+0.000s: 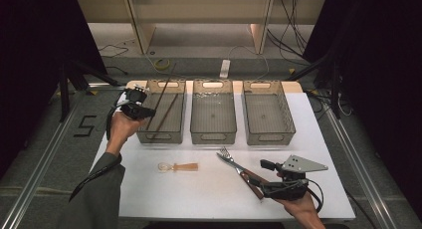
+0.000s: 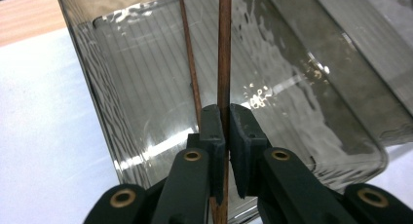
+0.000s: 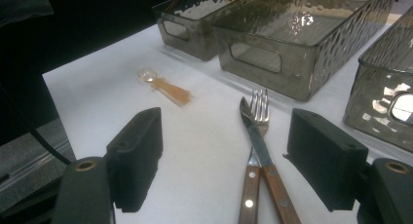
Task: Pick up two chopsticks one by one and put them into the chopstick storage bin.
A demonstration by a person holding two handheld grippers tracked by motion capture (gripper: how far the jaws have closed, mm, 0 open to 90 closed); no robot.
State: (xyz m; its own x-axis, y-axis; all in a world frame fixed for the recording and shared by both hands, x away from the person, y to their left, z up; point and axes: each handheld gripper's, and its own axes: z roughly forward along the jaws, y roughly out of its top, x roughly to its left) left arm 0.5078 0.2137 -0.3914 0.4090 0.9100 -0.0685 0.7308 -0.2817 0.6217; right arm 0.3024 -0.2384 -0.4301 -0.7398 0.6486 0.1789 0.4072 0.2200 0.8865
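Observation:
My left gripper (image 1: 142, 111) hangs over the left grey bin (image 1: 149, 137), shut on a thin brown chopstick (image 1: 161, 92) that slants up over the bin. In the left gripper view the pads (image 2: 213, 131) pinch that chopstick (image 2: 224, 58). A second chopstick (image 2: 191, 68) lies inside the bin (image 2: 292, 102). My right gripper (image 1: 266, 178) rests low at the table's front right, open, with its jaws on either side of the wooden handles of a fork (image 3: 260, 104) and a knife (image 3: 251, 129). They lie crossed on the white table, untouched by the pads (image 3: 136, 156).
Two more grey bins, middle (image 1: 214, 137) and right (image 1: 268, 137), stand in a row at the back of the table. A small clear spoon with an orange handle (image 1: 178, 167) lies front centre. The table's front edge runs close under the right hand.

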